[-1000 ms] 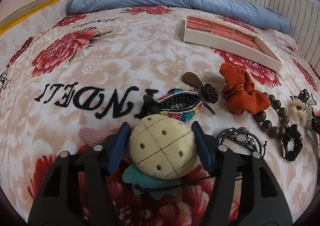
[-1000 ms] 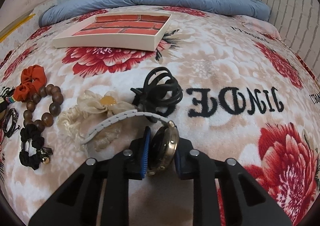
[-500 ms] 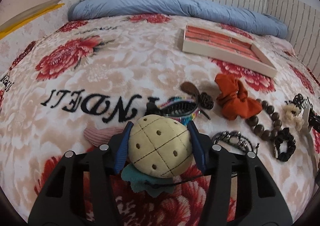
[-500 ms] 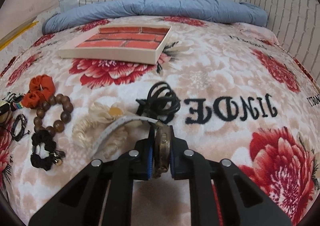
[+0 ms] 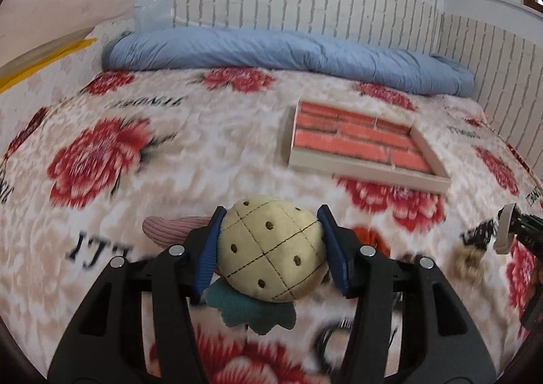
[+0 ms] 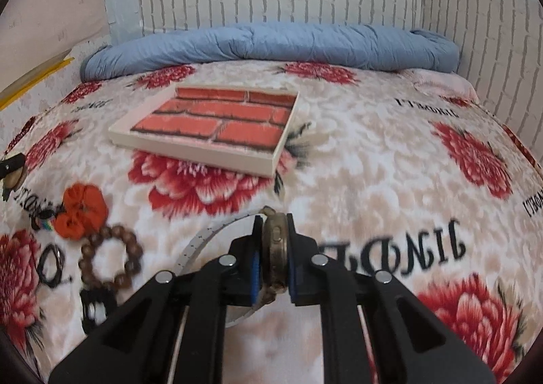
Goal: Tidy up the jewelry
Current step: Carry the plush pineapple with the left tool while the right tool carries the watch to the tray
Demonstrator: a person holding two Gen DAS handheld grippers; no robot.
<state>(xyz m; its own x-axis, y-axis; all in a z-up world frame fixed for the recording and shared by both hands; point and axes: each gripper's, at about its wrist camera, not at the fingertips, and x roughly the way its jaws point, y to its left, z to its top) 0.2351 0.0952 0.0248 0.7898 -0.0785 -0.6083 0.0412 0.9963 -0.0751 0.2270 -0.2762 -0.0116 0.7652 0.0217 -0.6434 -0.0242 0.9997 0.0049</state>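
The left claw (image 5: 269, 250) grips a plush pineapple piece (image 5: 271, 248) and the right claw (image 6: 274, 251) pinches a brass watch (image 6: 275, 248) edge-on — both look mid-carry above the blanket (image 6: 356, 153), so next comes lowering each into the brick-lined tray (image 6: 203, 149) ahead.

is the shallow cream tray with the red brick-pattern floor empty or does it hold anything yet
Empty. The shallow cream tray with the red brick-pattern floor shows only bare brick lining in both wrist views; nothing lies inside.
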